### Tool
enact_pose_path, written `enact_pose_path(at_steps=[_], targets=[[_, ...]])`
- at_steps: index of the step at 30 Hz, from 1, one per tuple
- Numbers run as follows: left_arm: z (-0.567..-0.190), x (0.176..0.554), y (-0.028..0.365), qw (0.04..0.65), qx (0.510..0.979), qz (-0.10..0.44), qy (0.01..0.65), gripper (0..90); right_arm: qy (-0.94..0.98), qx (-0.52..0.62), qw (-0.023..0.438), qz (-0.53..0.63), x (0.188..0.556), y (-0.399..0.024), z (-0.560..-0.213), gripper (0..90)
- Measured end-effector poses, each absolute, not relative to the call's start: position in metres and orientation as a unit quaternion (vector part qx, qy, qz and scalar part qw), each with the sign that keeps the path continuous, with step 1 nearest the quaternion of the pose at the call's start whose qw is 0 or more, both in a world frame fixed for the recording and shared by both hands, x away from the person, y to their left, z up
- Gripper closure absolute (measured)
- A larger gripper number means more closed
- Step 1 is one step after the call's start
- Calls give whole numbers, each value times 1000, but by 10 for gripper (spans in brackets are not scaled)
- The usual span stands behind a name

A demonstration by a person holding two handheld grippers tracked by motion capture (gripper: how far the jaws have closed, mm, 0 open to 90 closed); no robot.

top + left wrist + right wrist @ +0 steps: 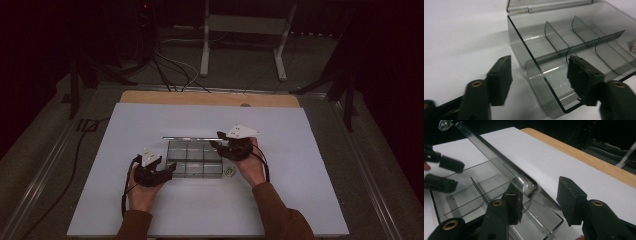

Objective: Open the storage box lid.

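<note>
Clear compartment box (194, 159) sits mid-frame in the high view on the white table (150, 210), lid (499, 167) raised at the far edge. Left gripper (169, 169) is at the box's left end; in the left gripper view the jaws straddle the box's near-left corner wall (536, 75), one outside, one over the inside, gaps visible on both sides, so parted and not clamping. Right gripper (216, 140) is at the upper right corner of the box; in the right gripper view the jaws stand apart around the lid's end, pad contact unclear. Small crumpled item (229, 171) lies just right of the box.
</note>
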State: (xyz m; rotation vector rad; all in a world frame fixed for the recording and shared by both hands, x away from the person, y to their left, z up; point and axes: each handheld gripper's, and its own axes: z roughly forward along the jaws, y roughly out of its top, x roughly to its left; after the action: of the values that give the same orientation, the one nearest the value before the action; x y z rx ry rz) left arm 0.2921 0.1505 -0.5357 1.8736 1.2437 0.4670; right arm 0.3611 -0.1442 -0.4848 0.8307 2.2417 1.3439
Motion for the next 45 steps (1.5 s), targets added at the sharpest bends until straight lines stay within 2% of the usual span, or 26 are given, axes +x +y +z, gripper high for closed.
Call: enact_pose_path(at_steps=[3,10,15,19,45], targets=[[-536,293,152,403,746,187,496,500,797,303,195,485,362,-144,-485,547],[-540,296,154,397,743,183,506,527,796,305,193,486,365,-144,-483,546],[-539,295,152,401,750,163,500,605,794,310,192,487,367,-143,-482,546],[-538,293,148,394,752,170,501,656,791,314,190,489,369,-143,-482,548],[-538,291,149,400,743,164,511,666,783,348,158,490,390,-141,-490,519]])
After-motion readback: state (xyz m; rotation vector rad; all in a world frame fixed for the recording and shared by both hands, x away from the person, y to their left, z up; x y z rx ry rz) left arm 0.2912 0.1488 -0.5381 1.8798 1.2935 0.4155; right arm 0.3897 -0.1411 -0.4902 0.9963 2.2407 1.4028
